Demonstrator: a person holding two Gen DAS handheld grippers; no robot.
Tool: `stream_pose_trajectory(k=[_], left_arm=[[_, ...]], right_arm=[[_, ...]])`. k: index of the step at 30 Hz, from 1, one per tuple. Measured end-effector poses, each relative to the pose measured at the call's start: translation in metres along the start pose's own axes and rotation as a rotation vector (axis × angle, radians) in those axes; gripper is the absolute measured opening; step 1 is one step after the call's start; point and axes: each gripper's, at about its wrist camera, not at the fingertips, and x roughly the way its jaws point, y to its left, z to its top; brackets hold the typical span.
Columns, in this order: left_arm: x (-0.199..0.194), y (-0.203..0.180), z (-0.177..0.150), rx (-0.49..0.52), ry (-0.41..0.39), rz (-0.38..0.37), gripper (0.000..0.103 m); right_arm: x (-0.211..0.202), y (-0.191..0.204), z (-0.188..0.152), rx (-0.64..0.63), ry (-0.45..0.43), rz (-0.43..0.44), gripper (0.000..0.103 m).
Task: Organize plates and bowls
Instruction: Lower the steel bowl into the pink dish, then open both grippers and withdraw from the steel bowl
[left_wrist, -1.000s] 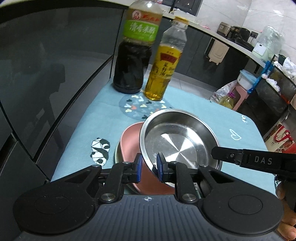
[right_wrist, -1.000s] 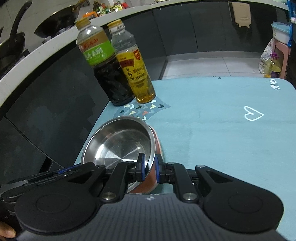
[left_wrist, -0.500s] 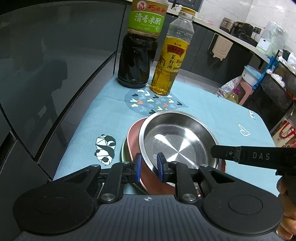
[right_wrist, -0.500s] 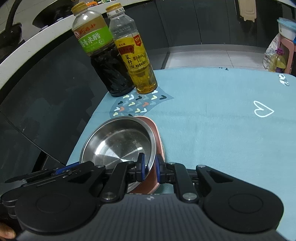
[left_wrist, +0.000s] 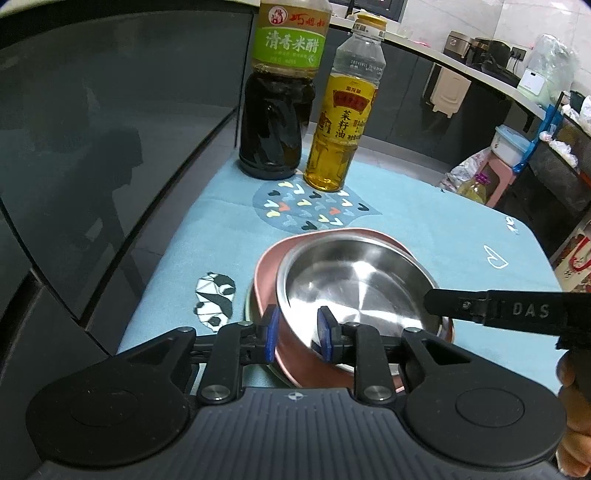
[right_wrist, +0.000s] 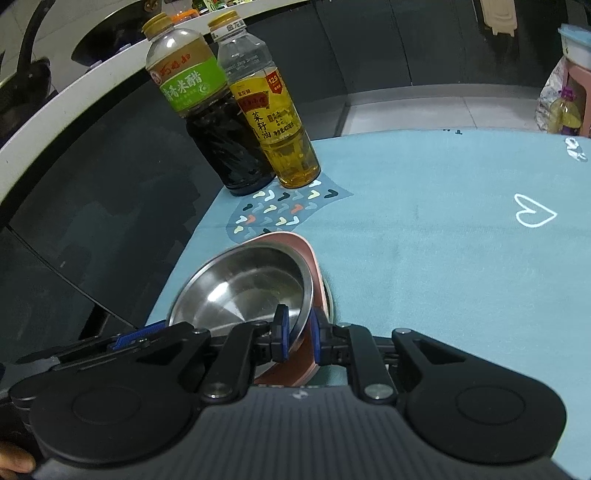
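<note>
A steel bowl (left_wrist: 354, 284) sits inside a pink bowl (left_wrist: 269, 266), which rests on a steel plate whose rim (left_wrist: 249, 306) shows at the left. My left gripper (left_wrist: 297, 334) has its jaws apart, straddling the near rims of both bowls. My right gripper (right_wrist: 297, 334) straddles the right rims of the same bowls, steel (right_wrist: 243, 291) and pink (right_wrist: 306, 258), with its pads slightly apart; it also shows as a black arm in the left wrist view (left_wrist: 495, 308).
A dark vinegar bottle (left_wrist: 277, 110) and a yellow oil bottle (left_wrist: 340, 125) stand behind the stack on the blue tablecloth (left_wrist: 424, 225). A dark glass cabinet front (left_wrist: 110, 147) runs along the left. The cloth's right half (right_wrist: 443, 258) is bare.
The steel bowl has come down into the pink bowl. Both grippers' jaws have spread wider around the rims, and both cameras have pulled slightly back and up.
</note>
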Motion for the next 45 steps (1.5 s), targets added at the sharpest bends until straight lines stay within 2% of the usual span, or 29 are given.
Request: stream_pose_trajectory(k=[3, 7, 9, 11, 24, 31, 40, 45], left_arm=[[-0.004, -0.002, 0.000, 0.017, -0.032, 0.037, 0.025], [-0.003, 0.001, -0.001, -0.003, -0.021, 0.044, 0.025], [-0.002, 0.004, -0.001, -0.020, -0.020, 0.048, 0.026], [-0.002, 0.007, -0.003, -0.037, -0.025, 0.059, 0.029], [0.004, 0.019, -0.007, -0.092, -0.006, 0.075, 0.033], [0.010, 0.026, -0.008, -0.134, -0.002, 0.050, 0.039], [0.025, 0.028, -0.010, -0.178, 0.042, 0.009, 0.040], [0.029, 0.027, -0.013, -0.177, 0.040, -0.002, 0.041]], right_arm=[[-0.004, -0.003, 0.002, 0.009, -0.010, 0.012, 0.000], [-0.009, -0.008, 0.005, 0.025, -0.021, 0.010, 0.000], [-0.009, -0.014, 0.007, 0.060, -0.014, 0.027, 0.019], [-0.010, -0.020, 0.008, 0.096, -0.014, 0.035, 0.023], [0.001, -0.020, 0.004, 0.089, 0.043, 0.055, 0.024], [0.016, -0.024, 0.001, 0.120, 0.093, 0.056, 0.026], [0.026, -0.027, -0.001, 0.139, 0.125, 0.047, 0.026], [0.030, -0.026, -0.001, 0.133, 0.130, 0.050, 0.026]])
